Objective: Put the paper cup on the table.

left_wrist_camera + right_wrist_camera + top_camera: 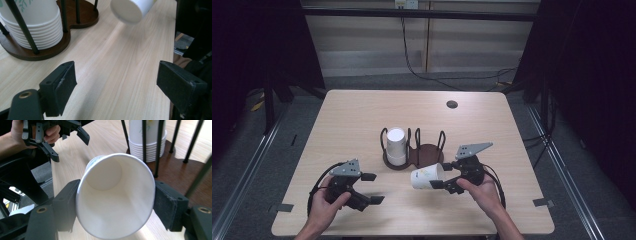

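Table [362, 110]: pale wood, a dark wooden 2-bay cup rack [428, 154] near its centre. Left bay holds the stack of paper cups [396, 145], upside down inside thin black uprights; right bay looks bare.

Right gripper [447, 177]: jaws clamped on 1 loose paper cup [427, 176], carried on its side above the table, just in front of the rack's bare bay. In the right gripper view the cup [115, 195] sits squarely between the 2 pads, mouth toward the camera, base pointing away; each pad presses the wall close to the rim, and the rim looks slightly ovalled.

Left gripper [373, 188]: jaws wide, nothing between them, low over the table and well apart from the cup. Its own view shows the cup's base [131, 10] ahead, with bare tabletop between the pads.

Risks, as I judge them:
- Thin paper wall; harder squeeze could crease or collapse the rim.
- Grip is near the rim only, so the cup could pivot or slip out if tilted quickly.
- The rack's uprights stand close; a swing toward the rack could catch the cup on 1 of them or nudge the rack.
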A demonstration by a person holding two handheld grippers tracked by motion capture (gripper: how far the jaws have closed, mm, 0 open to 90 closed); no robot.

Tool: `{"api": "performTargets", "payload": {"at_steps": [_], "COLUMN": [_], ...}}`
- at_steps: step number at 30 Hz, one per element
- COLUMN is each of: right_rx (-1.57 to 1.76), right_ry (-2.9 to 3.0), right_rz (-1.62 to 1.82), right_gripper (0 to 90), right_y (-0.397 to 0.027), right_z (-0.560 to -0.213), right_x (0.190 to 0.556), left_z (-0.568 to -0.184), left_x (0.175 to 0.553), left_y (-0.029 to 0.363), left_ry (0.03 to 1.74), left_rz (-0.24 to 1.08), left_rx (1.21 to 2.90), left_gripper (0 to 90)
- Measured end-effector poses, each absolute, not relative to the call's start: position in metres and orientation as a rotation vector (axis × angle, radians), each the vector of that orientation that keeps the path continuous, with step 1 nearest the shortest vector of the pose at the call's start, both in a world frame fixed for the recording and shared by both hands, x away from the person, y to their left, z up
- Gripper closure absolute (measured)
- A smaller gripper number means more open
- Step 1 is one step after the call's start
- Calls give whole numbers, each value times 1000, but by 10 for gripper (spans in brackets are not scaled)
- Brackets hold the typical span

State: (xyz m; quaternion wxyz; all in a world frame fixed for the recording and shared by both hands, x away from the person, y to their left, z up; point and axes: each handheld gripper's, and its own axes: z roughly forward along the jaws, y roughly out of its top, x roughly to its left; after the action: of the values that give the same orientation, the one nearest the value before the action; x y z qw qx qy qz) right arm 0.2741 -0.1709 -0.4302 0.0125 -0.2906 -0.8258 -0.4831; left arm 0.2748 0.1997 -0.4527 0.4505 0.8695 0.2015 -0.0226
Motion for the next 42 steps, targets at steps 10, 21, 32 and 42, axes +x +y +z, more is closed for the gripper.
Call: {"api": "performTargets", "payload": {"at_steps": [10,21,32,42], "right_rx": [-960,-1036,-1104,-1192], "right_ry": [-2608,-2658,-2699,-2740], "right_rz": [-1462,-1365,-1286,-1204], "right_gripper": [274,272,271,271], "right_y": [-191,-211,-227,-240], "right_z": [-427,-422,-421,-417], "right_x": [275,284,291,302], "left_z": [-452,-456,-458,-458], "left_x": [276,277,280,281], "left_y": [206,206,209,210], "left_ry": [497,501,529,527], "left_rz": [-57,-57,-55,-54], "left_rx": [2108,2133,2143,2142], "left_gripper": [161,161,161,161]}}
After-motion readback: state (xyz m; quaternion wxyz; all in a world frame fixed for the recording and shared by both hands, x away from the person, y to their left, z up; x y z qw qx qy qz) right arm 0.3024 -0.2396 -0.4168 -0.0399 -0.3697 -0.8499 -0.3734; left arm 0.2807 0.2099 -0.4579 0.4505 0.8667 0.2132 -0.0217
